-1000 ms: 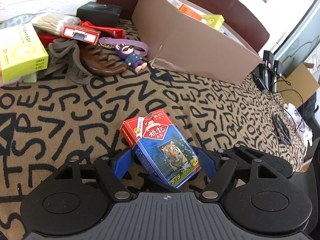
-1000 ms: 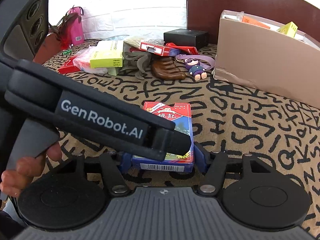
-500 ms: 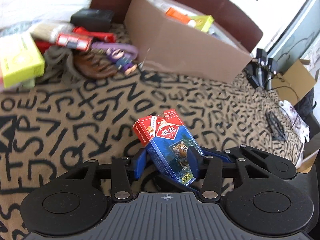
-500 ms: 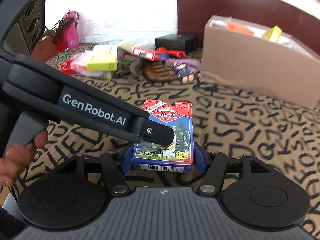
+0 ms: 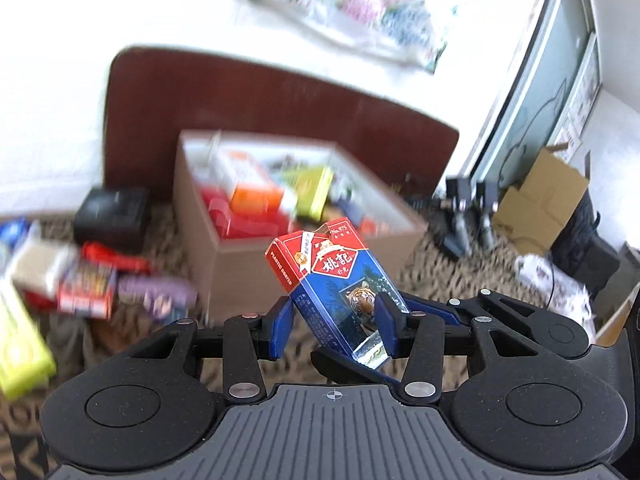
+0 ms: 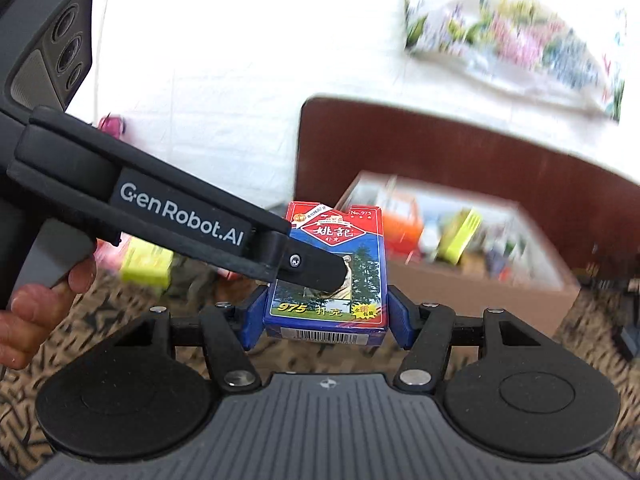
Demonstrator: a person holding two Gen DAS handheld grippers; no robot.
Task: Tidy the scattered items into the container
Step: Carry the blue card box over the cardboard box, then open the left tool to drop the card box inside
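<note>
A red-and-blue playing-card pack (image 5: 340, 284) with a tiger picture hangs tilted in the air, above the patterned cloth. My left gripper (image 5: 332, 324) is shut on it, blue pads against its side and face. My right gripper (image 6: 326, 316) is shut on the same pack (image 6: 336, 264) across its width, near the barcode end. In the right wrist view, one black finger of the left gripper (image 6: 316, 272) lies across the pack's face. Just beyond the pack stands the open cardboard box (image 5: 240, 280), with several colourful packets inside. It is blurred in the right wrist view (image 6: 480, 292).
Loose things lie left of the box: a black case (image 5: 112, 216), red packets (image 5: 86, 288), a purple keychain figure (image 5: 160, 296), a yellow-green box (image 5: 20, 352). A dark brown board (image 5: 280, 112) rises behind. A person's hand (image 6: 36, 312) holds the left gripper's handle.
The left jaws went from wide to shut on the pack. Both grippers then rose with it off the cloth, and the views now look into the cardboard box.
</note>
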